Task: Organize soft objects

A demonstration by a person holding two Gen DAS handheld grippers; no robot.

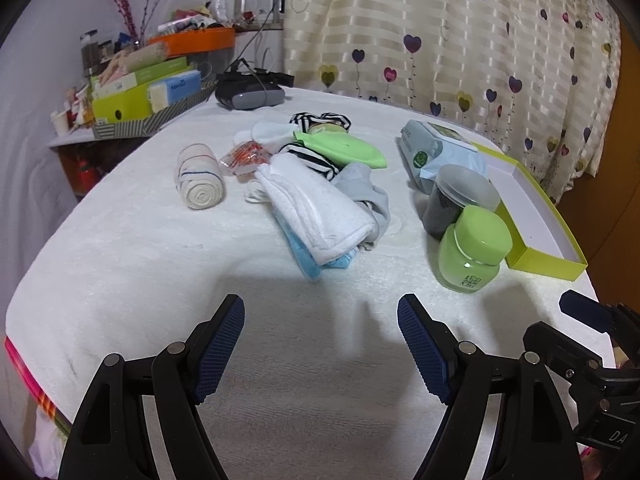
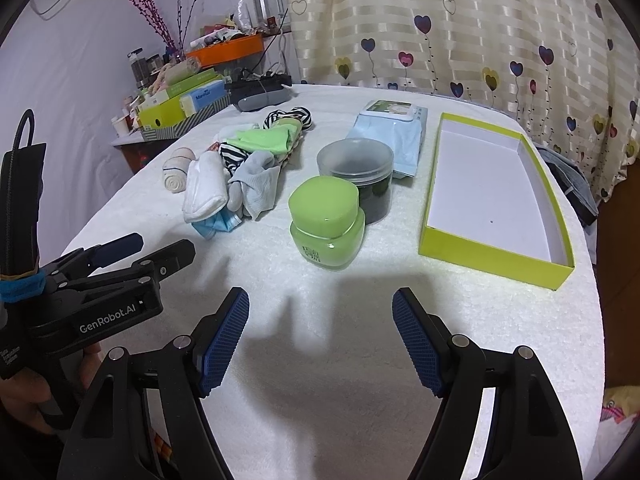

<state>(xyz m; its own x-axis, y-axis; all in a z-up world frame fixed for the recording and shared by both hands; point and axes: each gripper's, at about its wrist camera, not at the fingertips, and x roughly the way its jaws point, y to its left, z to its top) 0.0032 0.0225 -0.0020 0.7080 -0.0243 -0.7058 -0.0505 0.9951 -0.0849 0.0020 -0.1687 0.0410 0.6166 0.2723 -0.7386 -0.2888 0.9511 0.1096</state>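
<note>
From the left wrist view, the left gripper point(image 1: 320, 320) hangs over the near part of the white table cover point(image 1: 140, 248) with its blue-padded fingers spread wide and nothing between them. Ahead, mid-table, lies the pile of soft things point(image 1: 320, 184) — a folded white towel point(image 1: 316, 208) on top of something blue, a grey sock, striped cloth and a green sock point(image 1: 348, 150). A rolled bandage point(image 1: 200, 180) lies apart to its left, with a small orange-printed packet between them. To the right stand a green jar point(image 1: 474, 250) with an unreadable printed label and, touching it behind, a dark jar with a frosted lid point(image 1: 460, 196); a wipes pack point(image 1: 436, 152) lies farther back. The open lime box point(image 1: 536, 220) sits at the right edge, and bare cover stretches between gripper and pile. A blue box on the far-left shelf carries a word I cannot make out. From the right wrist view, the right gripper point(image 2: 320, 316) is likewise wide open and holds nothing — bare cover lies in front of it. The left gripper point(image 2: 132, 248) shows at the near left, its body marked "GenRobot.AI". The green jar point(image 2: 326, 226) stands straight ahead, the lime box point(image 2: 496, 256) to the right, white inside and reaching close to the table's right edge. The soft pile point(image 2: 240, 176) lies far left of the jars.
</note>
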